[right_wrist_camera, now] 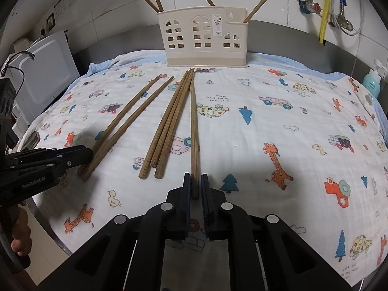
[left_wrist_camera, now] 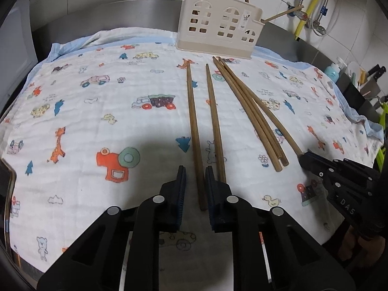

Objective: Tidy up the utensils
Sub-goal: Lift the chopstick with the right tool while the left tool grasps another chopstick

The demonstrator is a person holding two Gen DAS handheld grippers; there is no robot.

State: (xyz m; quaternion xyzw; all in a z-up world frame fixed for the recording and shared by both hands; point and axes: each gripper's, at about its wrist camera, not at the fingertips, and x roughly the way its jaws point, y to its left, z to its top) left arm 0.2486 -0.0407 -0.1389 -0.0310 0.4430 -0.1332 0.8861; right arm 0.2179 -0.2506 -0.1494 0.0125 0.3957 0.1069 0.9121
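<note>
Several brown wooden chopsticks lie on a printed cloth [left_wrist_camera: 97,126], pointing at a beige plastic utensil holder [left_wrist_camera: 218,26] that also shows in the right wrist view [right_wrist_camera: 206,43] with a few chopsticks standing in it. My left gripper [left_wrist_camera: 195,173] is open, its pads on either side of the thick end of the leftmost chopstick [left_wrist_camera: 194,121]. My right gripper [right_wrist_camera: 195,180] is closed around the thick end of the rightmost chopstick [right_wrist_camera: 193,126], which still rests on the cloth. It shows at the right of the left wrist view [left_wrist_camera: 303,156].
A cluster of three chopsticks [right_wrist_camera: 169,121] lies between the two grippers. A white appliance [right_wrist_camera: 46,72] stands at the left. A blue bottle [right_wrist_camera: 372,82] and a knife block [left_wrist_camera: 371,82] stand at the right. Pipes [right_wrist_camera: 325,7] run down the tiled wall.
</note>
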